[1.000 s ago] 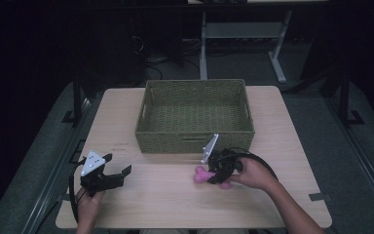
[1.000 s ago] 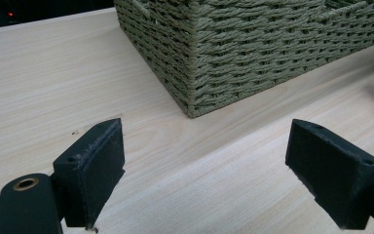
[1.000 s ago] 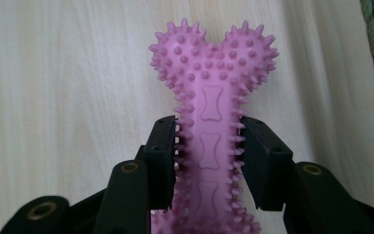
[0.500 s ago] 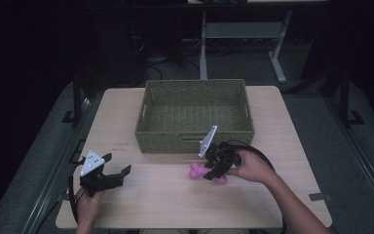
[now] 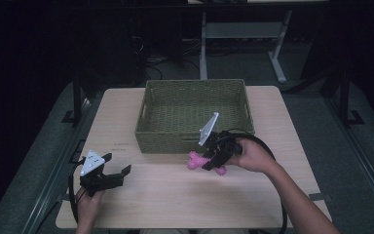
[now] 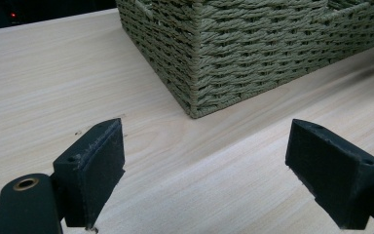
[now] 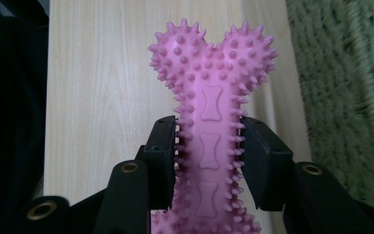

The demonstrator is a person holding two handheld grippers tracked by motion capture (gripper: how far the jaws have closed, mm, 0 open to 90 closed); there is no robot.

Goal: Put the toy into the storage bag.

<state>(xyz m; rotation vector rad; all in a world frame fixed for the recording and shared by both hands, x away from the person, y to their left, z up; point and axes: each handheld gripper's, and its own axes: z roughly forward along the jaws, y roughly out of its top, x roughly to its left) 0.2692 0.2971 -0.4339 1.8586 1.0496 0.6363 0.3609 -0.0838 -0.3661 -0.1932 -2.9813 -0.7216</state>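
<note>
Right gripper (image 5: 209, 161) lifted pink bone toy (image 5: 195, 161) beside wicker basket (image 5: 195, 139)

— How was the left gripper (image 5: 108, 171) held?

— It was kept low in the left hand (image 5: 88, 204), its jaws spread wide apart with nothing between them.

— And the right gripper (image 5: 208, 158)?

— It was carried in the right hand (image 5: 254, 155), forearm stretched in from below, jaws clamped shut on what was gripped.
</note>
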